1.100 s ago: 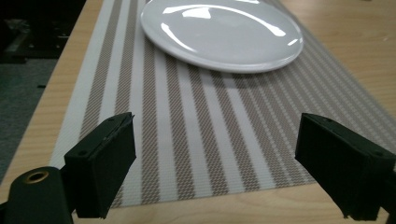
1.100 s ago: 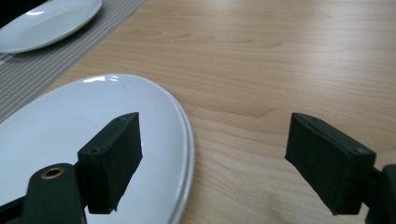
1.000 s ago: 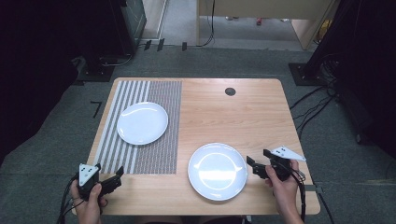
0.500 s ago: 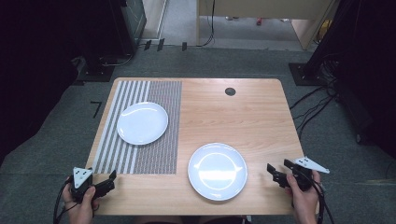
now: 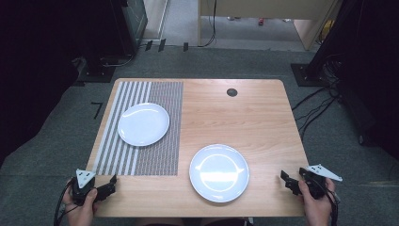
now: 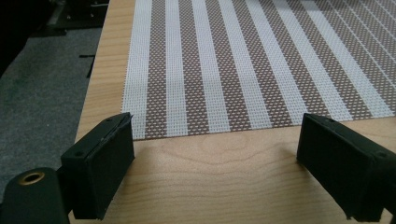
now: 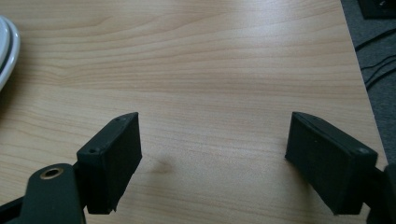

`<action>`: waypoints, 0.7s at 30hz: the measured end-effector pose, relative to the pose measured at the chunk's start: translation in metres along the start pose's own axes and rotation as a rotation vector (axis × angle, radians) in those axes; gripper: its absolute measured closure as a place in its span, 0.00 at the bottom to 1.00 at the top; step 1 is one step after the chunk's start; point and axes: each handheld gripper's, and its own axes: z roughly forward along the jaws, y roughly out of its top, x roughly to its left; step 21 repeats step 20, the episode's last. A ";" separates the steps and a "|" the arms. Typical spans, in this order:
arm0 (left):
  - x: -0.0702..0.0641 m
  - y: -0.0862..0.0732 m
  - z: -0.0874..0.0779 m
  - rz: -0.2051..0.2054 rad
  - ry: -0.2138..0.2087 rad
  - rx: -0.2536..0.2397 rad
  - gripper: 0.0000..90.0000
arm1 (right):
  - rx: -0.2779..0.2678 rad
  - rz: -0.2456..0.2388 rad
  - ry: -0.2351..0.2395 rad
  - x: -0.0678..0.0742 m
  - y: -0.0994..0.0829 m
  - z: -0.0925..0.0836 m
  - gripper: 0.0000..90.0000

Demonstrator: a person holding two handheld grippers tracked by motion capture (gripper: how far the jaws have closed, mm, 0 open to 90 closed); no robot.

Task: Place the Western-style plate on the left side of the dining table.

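Two white plates are on the wooden table (image 5: 244, 117). One plate (image 5: 143, 124) rests on the striped placemat (image 5: 160, 155) at the left, and the other plate (image 5: 219, 172) lies on bare wood near the front edge. My left gripper (image 5: 106, 186) is held at the front left corner, open and holding nothing. In the left gripper view, the left gripper (image 6: 217, 130) points at the placemat's near edge (image 6: 243, 60). My right gripper (image 5: 288, 181) is at the front right corner, also open with nothing in it. In the right gripper view, the right gripper (image 7: 215, 121) stands over bare wood, with the plate's rim (image 7: 7, 51) at far left.
A small black round hole (image 5: 231, 92) sits near the table's far edge. Grey carpet surrounds the table, with cables (image 5: 315, 106) on the floor at the right and dark equipment stands behind. The table's right edge (image 7: 359, 79) runs close to my right gripper.
My right gripper has drawn back from the near plate's rim, to the right and toward the front edge. My left gripper has slid slightly left and back. Both plates stay put.
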 end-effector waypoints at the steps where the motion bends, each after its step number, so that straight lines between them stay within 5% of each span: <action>1: 0.000 0.000 0.000 -0.003 -0.002 0.000 0.12 | -0.001 -0.015 -0.013 0.002 0.000 0.001 0.20; 3: 0.001 0.000 0.001 -0.017 -0.007 0.004 0.12 | 0.013 -0.060 -0.054 0.008 -0.001 0.002 0.19; 9: 0.001 0.000 0.001 -0.018 -0.006 0.005 0.12 | 0.033 -0.108 -0.084 0.014 -0.001 0.005 0.16; 21: 0.001 0.000 0.001 -0.016 -0.009 0.004 0.12 | 0.033 -0.109 -0.084 0.014 -0.001 0.005 0.16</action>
